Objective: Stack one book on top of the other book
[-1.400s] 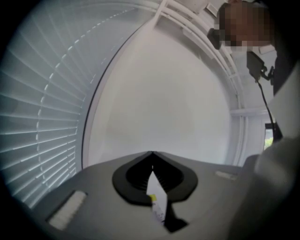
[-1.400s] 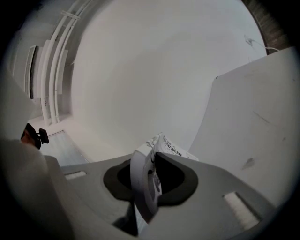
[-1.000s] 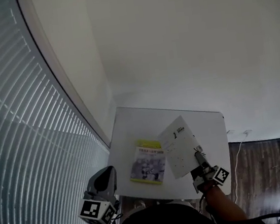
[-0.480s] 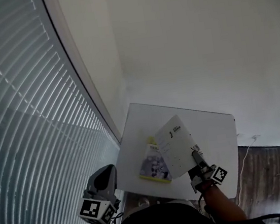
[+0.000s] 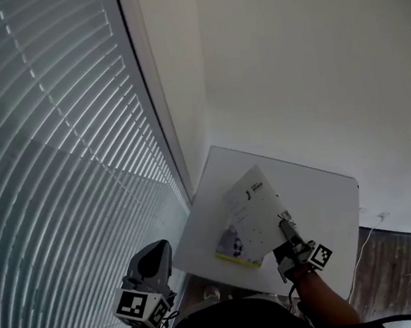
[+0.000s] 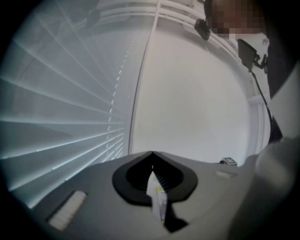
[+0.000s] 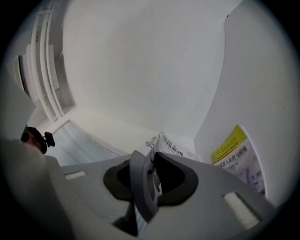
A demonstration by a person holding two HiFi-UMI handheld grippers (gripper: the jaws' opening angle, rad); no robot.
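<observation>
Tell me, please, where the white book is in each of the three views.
Head view: white book low centre, tilted, a corner in the right gripper.
Right gripper view: white book edge-on between the jaws, bottom centre.
Left gripper view: not recognisable there.
Shared landmark: the yellow book, partly hidden by it in head view, lower right in right gripper view.

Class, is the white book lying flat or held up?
Held up: the right gripper clamps the white book by its edge, partly over the yellow book.

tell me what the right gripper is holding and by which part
The right gripper is shut on the white book, pinching it by the corner nearest that hand.
</observation>
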